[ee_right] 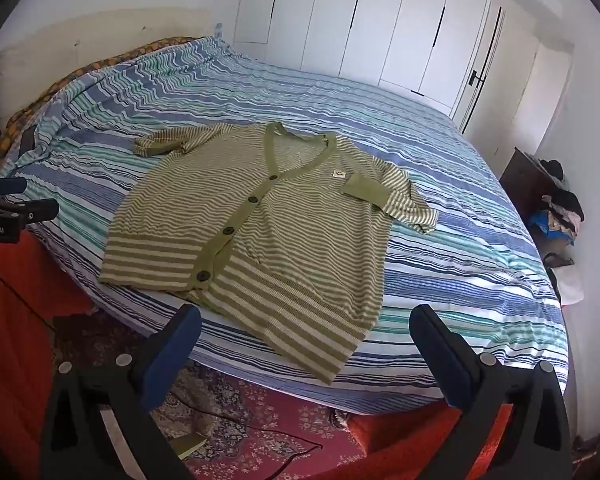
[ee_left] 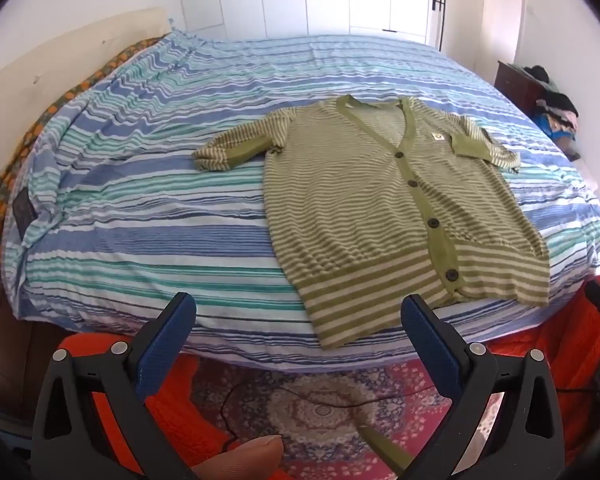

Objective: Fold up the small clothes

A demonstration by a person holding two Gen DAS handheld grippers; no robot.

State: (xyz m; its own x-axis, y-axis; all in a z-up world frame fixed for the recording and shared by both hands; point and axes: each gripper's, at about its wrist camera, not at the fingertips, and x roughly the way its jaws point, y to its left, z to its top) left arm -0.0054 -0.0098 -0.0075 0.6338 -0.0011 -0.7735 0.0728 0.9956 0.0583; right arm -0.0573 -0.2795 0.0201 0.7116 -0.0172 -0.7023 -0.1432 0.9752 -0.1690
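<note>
The green striped cardigan (ee_left: 380, 200) is lying flat and buttoned on the striped bed (ee_left: 140, 208), near its front edge. Folding is not starting yet. The left gripper (ee_left: 298, 338) and right gripper (ee_right: 306, 344) are hanging wide open, holding nothing. Next, I think, they need to reach a sleeve.

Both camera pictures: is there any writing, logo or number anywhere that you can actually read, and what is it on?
"nRoboL.AI", cut off at the picture's left edge, in white letters on the body of the left gripper seen in the right wrist view; small, so the letters are uncertain.
Small pale patch on the chest of the striped cardigan: a dark mark, too small to read.
Nothing else readable.
</note>
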